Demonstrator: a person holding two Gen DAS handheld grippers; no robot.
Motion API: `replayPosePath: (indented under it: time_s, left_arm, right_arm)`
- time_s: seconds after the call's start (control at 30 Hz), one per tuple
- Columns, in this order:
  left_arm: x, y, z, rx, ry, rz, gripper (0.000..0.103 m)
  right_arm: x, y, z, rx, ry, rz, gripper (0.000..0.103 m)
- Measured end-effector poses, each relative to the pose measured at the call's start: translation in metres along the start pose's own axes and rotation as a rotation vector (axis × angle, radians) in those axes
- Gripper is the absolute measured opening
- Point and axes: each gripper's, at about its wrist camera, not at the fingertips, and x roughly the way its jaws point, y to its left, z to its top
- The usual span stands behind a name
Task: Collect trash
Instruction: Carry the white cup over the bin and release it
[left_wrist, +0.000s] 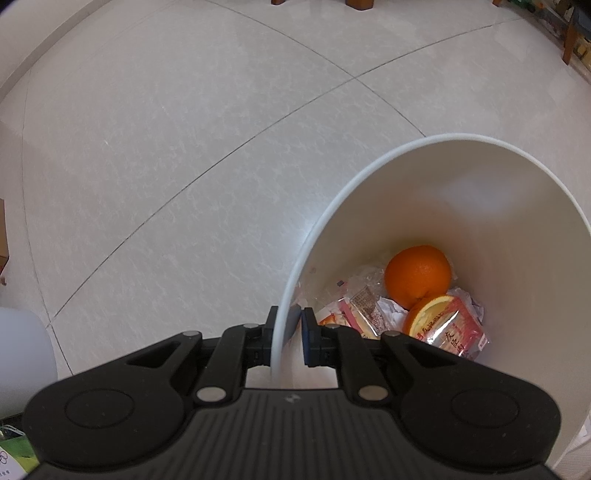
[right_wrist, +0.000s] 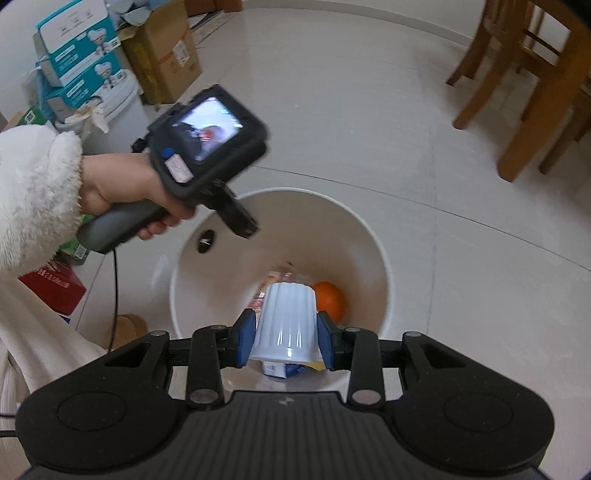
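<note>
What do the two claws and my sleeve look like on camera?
Both claws, left and right, are black with ribbed bodies, silver rivets and blue pads. The left one has a rear screen, grey handle and black cable. The sleeve is fluffy white.

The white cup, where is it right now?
Right wrist view: the white cup sits upside down between the right tongs, held over the open white bin, left of the orange.

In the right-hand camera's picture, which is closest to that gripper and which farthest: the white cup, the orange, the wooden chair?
1. White cup, between the right gripper's fingers.
2. Orange, just beyond, inside the bin.
3. Wooden chair, far upper right.
</note>
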Motion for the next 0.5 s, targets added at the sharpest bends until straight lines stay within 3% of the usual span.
replayPosePath:
  time_s: [0.27, 0.33, 0.4, 0.5]
  left_arm:
    - [0.0, -0.001, 0.0, 0.008, -0.003, 0.002, 0.009]
    - [0.0, 0.0, 0.0, 0.006, -0.003, -0.001, 0.009]
    - [0.0, 0.0, 0.0, 0.007, -0.004, 0.0, 0.009]
    - [0.0, 0.001, 0.001, 0.004, -0.003, -0.005, 0.009]
  right_arm:
    - [0.032, 0.025, 0.018, -0.005, 0.035, 0.014, 0.043]
    - [0.036, 0.028, 0.021, -0.019, 0.043, 0.0, 0.082]
    - [0.034, 0.029, 0.02, -0.024, 0.004, -0.034, 0.096]
    - [0.032, 0.029, 0.021, -0.019, -0.002, -0.036, 0.098]
